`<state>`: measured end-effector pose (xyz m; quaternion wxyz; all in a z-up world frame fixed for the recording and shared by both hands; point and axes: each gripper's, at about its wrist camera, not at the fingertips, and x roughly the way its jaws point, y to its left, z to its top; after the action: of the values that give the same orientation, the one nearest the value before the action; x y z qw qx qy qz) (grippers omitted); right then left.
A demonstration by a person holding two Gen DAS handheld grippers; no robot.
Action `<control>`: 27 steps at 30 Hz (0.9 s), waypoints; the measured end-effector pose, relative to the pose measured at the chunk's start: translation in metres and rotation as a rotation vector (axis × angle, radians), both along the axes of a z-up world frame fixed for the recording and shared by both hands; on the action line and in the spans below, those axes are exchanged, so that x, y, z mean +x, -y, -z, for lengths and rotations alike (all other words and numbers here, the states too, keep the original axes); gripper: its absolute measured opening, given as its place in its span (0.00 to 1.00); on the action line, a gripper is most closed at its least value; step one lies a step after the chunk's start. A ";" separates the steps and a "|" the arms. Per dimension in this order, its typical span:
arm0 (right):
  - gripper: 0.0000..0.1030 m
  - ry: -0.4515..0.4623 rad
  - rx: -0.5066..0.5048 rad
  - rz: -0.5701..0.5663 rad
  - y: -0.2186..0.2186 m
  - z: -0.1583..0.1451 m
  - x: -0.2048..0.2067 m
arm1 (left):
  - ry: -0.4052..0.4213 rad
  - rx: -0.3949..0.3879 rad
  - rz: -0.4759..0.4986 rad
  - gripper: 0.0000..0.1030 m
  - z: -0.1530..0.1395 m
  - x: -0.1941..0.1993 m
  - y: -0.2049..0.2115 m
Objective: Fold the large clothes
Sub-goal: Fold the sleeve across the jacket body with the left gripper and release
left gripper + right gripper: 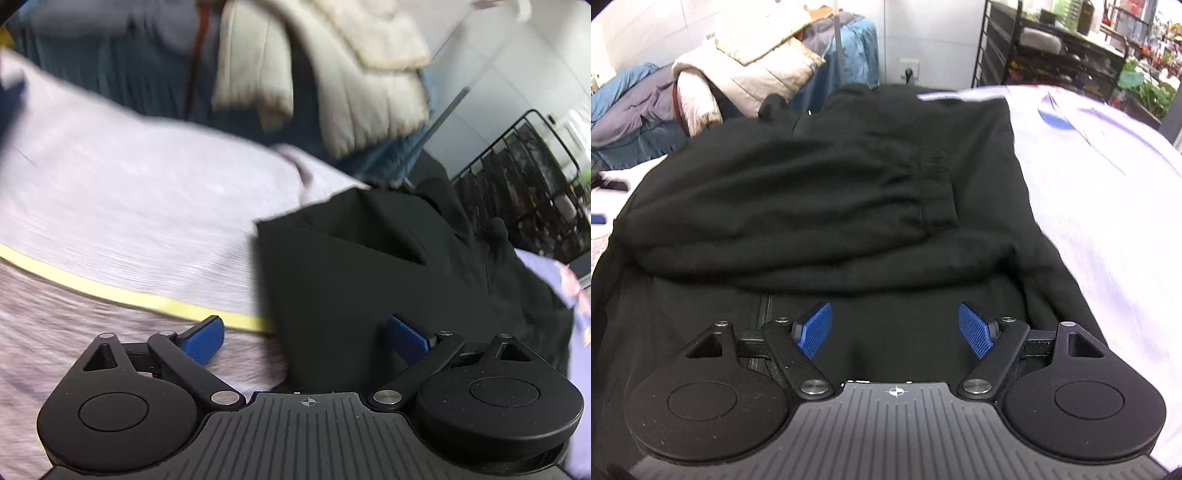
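Observation:
A large black garment (812, 206) lies spread on a pale lilac sheet (1108, 229). One sleeve is folded across its body, the ribbed cuff (934, 199) toward the right. My right gripper (894, 328) hovers over the garment's near part, open, with nothing pinched between its blue pads (814, 328). In the blurred left wrist view the black garment (369, 266) fills the right half, a folded corner showing at its left edge. My left gripper (306, 339) is open and straddles that edge, one pad over the sheet (110, 206), the other over the black cloth.
A yellow stripe (129, 295) crosses the sheet. Behind the surface lies a heap of clothes with a cream quilted jacket (750, 62) and blue garments (857, 48). A black wire rack (1052, 48) with goods stands at the back right, a wall socket (909, 70) beside it.

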<state>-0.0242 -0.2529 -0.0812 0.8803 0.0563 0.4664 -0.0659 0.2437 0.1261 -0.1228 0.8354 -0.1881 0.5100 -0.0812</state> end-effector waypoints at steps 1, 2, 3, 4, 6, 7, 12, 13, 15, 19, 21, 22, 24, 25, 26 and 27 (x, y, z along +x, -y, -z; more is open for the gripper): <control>0.77 -0.003 0.011 0.006 0.000 -0.001 -0.003 | -0.011 -0.033 -0.004 1.00 0.007 0.009 0.002; 0.77 -0.005 0.019 0.016 0.000 -0.002 -0.007 | -0.010 -0.051 0.002 1.00 0.011 0.017 0.005; 0.78 -0.008 0.027 0.024 0.000 -0.003 -0.017 | -0.017 -0.032 0.002 0.85 0.012 0.024 0.011; 0.78 -0.012 0.032 0.029 0.001 -0.004 -0.021 | -0.020 -0.001 -0.002 0.77 0.010 0.031 0.016; 0.78 -0.019 0.029 0.050 0.003 -0.005 -0.029 | 0.009 0.037 0.011 0.56 0.001 0.041 0.024; 0.78 -0.026 0.030 0.065 0.004 -0.005 -0.033 | 0.039 0.055 0.018 0.51 -0.004 0.045 0.026; 0.78 -0.052 0.076 0.114 0.008 -0.010 -0.055 | 0.072 0.165 -0.009 0.48 -0.007 0.073 0.026; 0.78 -0.061 0.076 0.105 0.005 -0.010 -0.058 | 0.073 0.191 -0.003 0.48 -0.004 0.078 0.027; 0.78 -0.070 0.058 0.087 -0.001 -0.011 -0.063 | 0.064 0.229 0.001 0.48 0.003 0.086 0.029; 0.78 -0.082 0.037 0.042 -0.011 -0.012 -0.070 | 0.005 0.236 -0.007 0.51 0.014 0.098 0.027; 0.80 -0.091 0.026 0.028 -0.013 -0.011 -0.073 | 0.022 0.259 0.033 0.77 0.007 0.094 0.029; 0.81 -0.093 0.018 0.028 -0.014 -0.011 -0.074 | 0.027 0.269 0.048 0.88 0.003 0.092 0.028; 0.81 -0.093 0.012 0.024 -0.013 -0.010 -0.077 | 0.044 0.300 0.058 1.00 -0.008 0.082 0.023; 0.81 -0.094 0.010 0.022 -0.012 -0.010 -0.079 | 0.092 0.308 0.069 1.00 -0.017 0.072 0.019; 0.81 -0.093 0.004 0.021 -0.011 -0.010 -0.081 | 0.139 0.316 0.090 1.00 -0.025 0.060 0.014; 0.82 -0.093 -0.002 0.021 -0.011 -0.010 -0.083 | 0.162 0.333 0.112 1.00 -0.032 0.049 0.009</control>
<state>-0.1070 -0.2423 -0.0712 0.8570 0.0570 0.5061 -0.0783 0.2931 0.1176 -0.0906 0.8875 -0.0112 0.4572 -0.0569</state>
